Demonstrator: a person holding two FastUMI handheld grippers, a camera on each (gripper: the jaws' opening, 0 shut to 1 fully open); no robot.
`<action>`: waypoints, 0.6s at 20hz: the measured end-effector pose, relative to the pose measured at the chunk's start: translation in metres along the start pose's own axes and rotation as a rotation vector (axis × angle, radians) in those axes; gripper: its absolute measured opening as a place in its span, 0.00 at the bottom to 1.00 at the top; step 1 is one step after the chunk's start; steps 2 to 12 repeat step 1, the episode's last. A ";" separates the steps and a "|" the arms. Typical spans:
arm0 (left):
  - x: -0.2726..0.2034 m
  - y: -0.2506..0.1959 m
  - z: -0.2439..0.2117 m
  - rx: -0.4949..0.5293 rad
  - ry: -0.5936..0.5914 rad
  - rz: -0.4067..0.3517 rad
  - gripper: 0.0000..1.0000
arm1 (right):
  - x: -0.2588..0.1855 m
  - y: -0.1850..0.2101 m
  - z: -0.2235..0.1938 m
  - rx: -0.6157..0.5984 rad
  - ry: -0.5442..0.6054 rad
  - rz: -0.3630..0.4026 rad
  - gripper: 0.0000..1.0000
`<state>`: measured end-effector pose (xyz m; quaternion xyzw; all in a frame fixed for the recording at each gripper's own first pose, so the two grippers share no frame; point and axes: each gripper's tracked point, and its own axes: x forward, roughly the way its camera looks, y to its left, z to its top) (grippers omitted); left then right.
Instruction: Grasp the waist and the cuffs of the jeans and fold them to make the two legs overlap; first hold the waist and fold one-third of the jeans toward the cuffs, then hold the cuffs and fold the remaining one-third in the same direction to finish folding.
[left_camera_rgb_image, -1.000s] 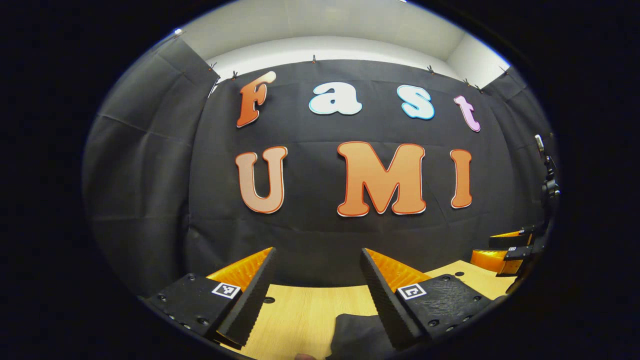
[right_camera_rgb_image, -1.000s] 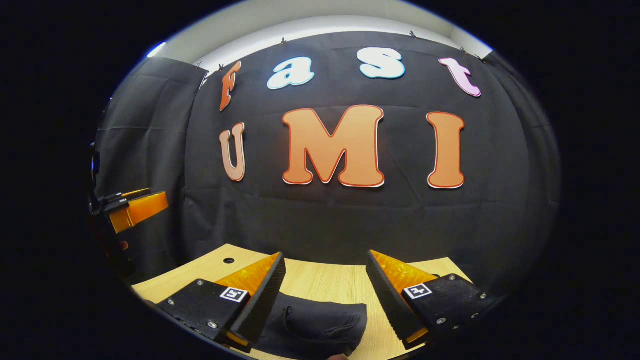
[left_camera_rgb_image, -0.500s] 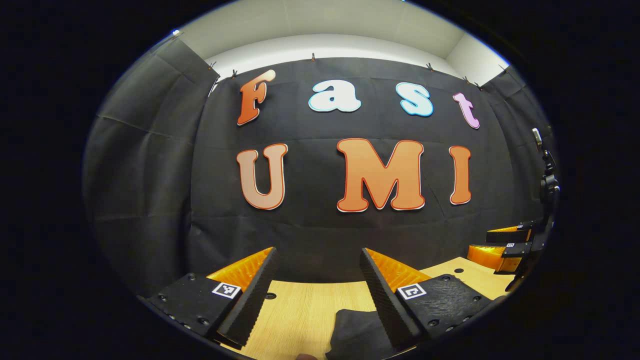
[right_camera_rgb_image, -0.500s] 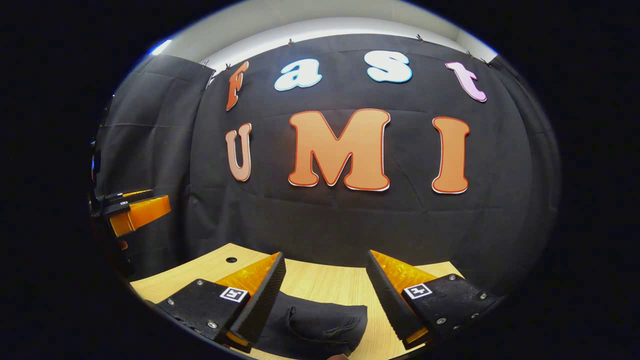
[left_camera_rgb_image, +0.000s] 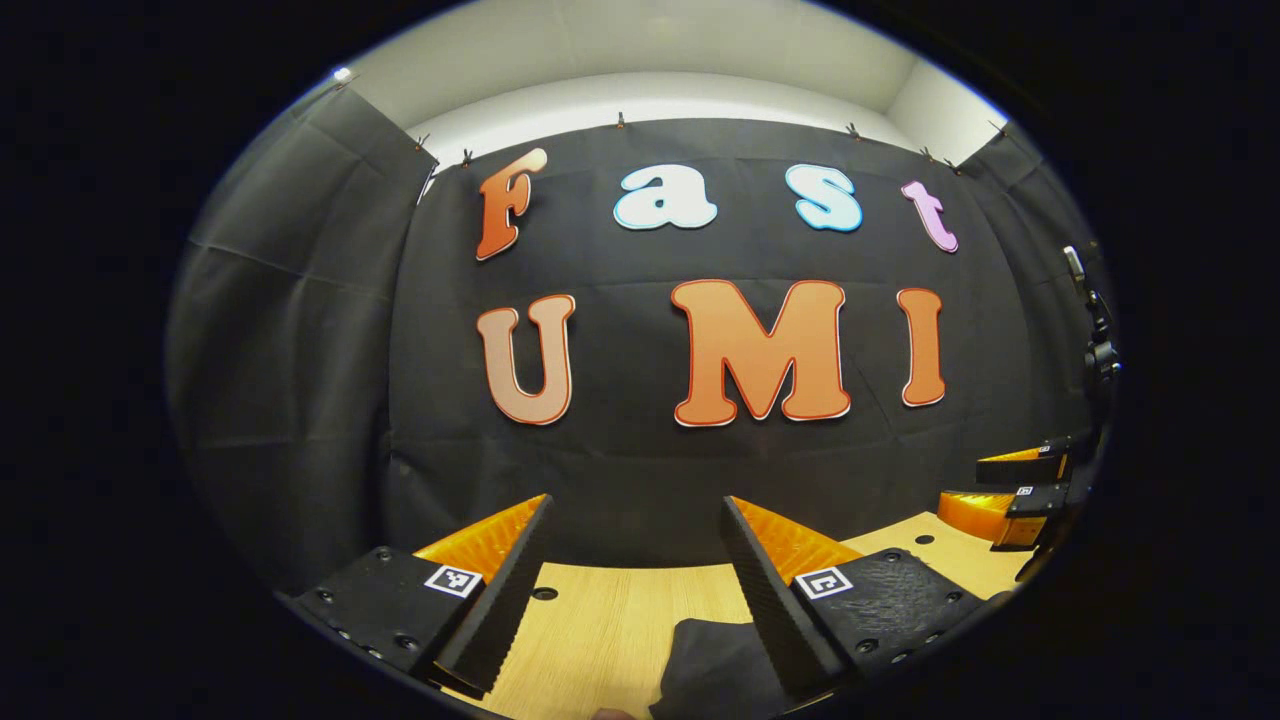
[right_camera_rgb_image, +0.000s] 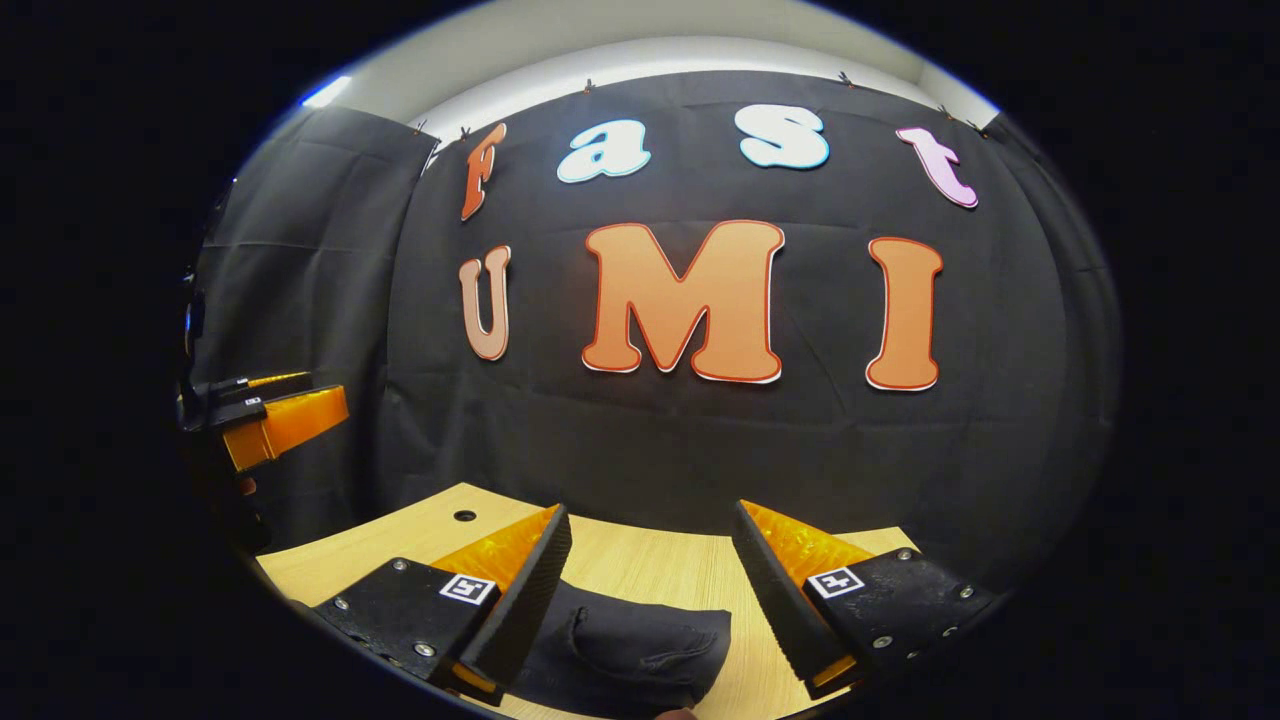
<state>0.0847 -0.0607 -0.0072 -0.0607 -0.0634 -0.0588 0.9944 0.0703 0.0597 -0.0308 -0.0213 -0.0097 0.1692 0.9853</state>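
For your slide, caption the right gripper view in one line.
Right gripper open above dark jeans lying on the wooden table, left gripper raised alongside.

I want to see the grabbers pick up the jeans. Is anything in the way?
Nothing visible is. The right gripper is open above the dark jeans on the wooden table. The left gripper is open too, with bare table and a jeans edge below it.
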 end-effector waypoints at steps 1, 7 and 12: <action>0.000 0.000 0.001 0.001 -0.003 0.001 0.98 | -0.002 -0.001 -0.001 0.002 -0.001 0.004 0.98; 0.000 0.000 0.001 0.001 -0.003 0.001 0.98 | -0.002 -0.001 -0.001 0.002 -0.001 0.004 0.98; 0.000 0.000 0.001 0.001 -0.003 0.001 0.98 | -0.002 -0.001 -0.001 0.002 -0.001 0.004 0.98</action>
